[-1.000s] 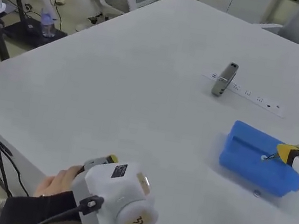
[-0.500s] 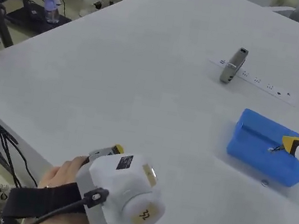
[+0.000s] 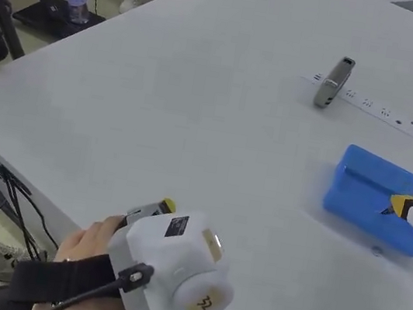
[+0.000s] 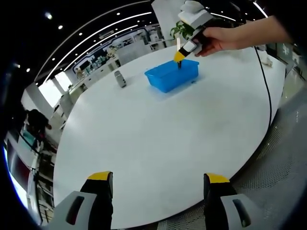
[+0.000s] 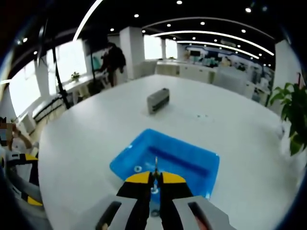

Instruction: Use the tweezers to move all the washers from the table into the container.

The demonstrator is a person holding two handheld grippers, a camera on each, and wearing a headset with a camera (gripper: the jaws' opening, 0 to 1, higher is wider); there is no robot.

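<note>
Tweezers (image 5: 155, 165) are clamped in the closed right gripper (image 5: 154, 179), tips over the blue container (image 5: 192, 165) — likely for a release inside; the left gripper (image 4: 158, 177) is held wide open, empty.

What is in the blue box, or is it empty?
Not empty. In the right gripper view a small washer lies on the floor of the blue box, beside the tip of the tweezers.

an open-plan office: recessed ceiling lights (image 5: 247, 9), rows of desks (image 5: 192, 72), a potted plant (image 5: 290, 112), a big white table (image 3: 198, 106)
</note>
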